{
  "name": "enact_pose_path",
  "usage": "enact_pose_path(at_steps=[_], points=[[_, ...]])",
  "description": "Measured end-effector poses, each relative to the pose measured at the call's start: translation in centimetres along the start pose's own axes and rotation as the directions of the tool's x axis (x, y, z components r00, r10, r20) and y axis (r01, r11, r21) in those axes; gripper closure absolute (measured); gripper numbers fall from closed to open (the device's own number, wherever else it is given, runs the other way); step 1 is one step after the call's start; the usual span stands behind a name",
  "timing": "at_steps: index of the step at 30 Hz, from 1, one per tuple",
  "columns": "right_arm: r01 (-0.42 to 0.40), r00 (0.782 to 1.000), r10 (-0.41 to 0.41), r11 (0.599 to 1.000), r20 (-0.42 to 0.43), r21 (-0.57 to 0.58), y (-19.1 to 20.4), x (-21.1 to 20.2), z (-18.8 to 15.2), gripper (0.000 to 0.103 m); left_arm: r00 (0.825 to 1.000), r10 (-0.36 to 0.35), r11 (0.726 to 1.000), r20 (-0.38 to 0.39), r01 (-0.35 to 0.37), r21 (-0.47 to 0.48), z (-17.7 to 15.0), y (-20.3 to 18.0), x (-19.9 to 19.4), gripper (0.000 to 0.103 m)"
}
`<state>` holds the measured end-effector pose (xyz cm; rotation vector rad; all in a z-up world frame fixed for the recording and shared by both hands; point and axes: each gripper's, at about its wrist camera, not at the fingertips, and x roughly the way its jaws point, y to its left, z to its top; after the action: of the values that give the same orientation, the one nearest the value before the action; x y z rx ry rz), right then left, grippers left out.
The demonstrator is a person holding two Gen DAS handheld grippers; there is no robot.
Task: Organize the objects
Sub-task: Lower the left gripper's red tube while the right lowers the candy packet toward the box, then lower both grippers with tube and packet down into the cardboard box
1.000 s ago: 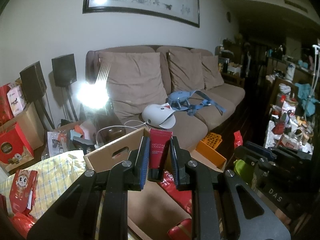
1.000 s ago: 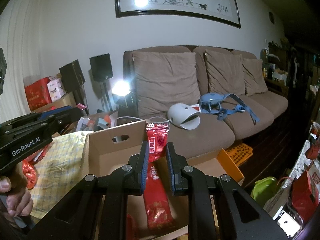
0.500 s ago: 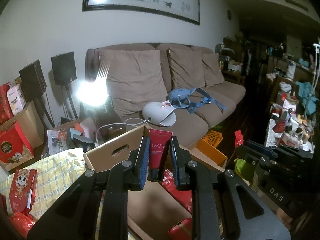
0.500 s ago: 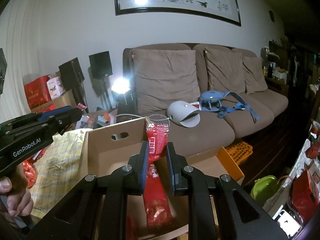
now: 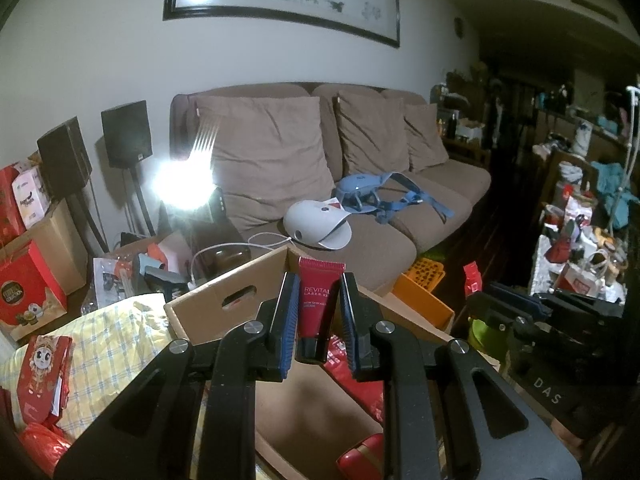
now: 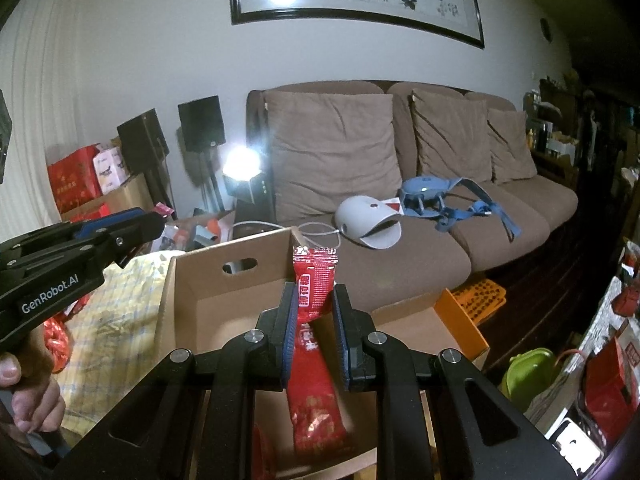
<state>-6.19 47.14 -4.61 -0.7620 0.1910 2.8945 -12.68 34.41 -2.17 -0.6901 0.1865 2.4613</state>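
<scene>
Red cream tube [image 5: 319, 300] pinched in left gripper [image 5: 318, 312], red foil sachet [image 6: 314, 320] pinched in right gripper [image 6: 313, 320], both over the cardboard box [image 6: 200, 280]; limp sachet could slip or snag the rim on release.

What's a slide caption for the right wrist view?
Right gripper holds a red foil sachet above an open cardboard box, brown sofa behind.

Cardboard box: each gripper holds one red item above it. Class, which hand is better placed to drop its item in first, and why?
Probably the right. Its red sachet hangs over the cardboard box interior in the right gripper. The left gripper's red tube sits nearer the box's far corner.
</scene>
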Motion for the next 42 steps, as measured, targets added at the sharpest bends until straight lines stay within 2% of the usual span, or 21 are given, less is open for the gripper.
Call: enact_pose_path(at_steps=[20, 26, 42], points=[[-0.005, 0.999, 0.005, 1.0, -0.037, -0.009, 0.3, 1.3, -0.4, 0.087, 1.0, 0.011, 1.0, -0.024, -0.011, -0.004, -0.5, 0.3, 0.8, 0.084], [0.01, 0.997, -0.01, 1.0, -0.075, 0.004, 0.1, 2.1, -0.8, 0.086, 1.0, 0.013, 1.0, -0.028, -0.013, 0.001, -0.5, 0.1, 1.0, 0.084], [0.023, 0.994, -0.02, 0.999, -0.109, 0.026, -0.7, 2.5, -0.9, 0.087, 0.999, 0.015, 1.0, -0.038, -0.015, 0.004, -0.8, 0.2, 1.4, 0.084]])
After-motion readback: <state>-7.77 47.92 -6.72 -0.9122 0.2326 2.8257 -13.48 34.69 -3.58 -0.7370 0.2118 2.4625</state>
